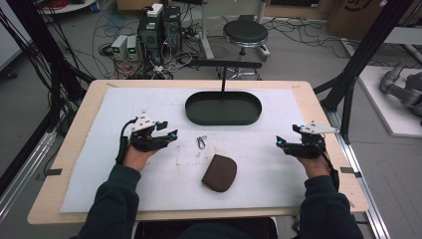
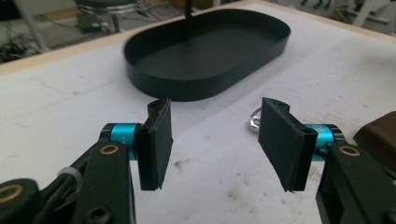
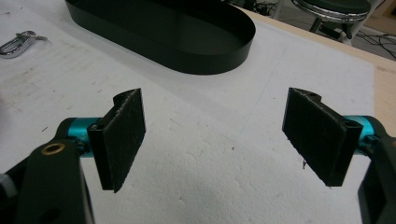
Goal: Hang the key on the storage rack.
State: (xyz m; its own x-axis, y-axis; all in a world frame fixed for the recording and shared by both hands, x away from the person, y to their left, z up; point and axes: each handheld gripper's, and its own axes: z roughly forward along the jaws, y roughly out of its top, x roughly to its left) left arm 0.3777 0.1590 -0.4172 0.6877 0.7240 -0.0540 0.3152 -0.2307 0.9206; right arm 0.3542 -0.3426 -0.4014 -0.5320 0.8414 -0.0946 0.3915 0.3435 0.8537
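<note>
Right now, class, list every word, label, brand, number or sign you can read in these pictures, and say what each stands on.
None can be read.
Cardboard box on the floor: a dark printed mark, cut off and too blurred.
Black oval metal tray, brown leather pouch, silver metal carabiner clip: no lettering visible.

High view looks down over table (image 1: 89, 124); both gripper views sit low, close – share black tray (image 2: 205, 56).

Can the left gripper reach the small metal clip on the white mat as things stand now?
Probably yes. The left gripper points toward the metal clip, jaws open and empty, with bare white mat between them. The brown pouch lies off that line.
</note>
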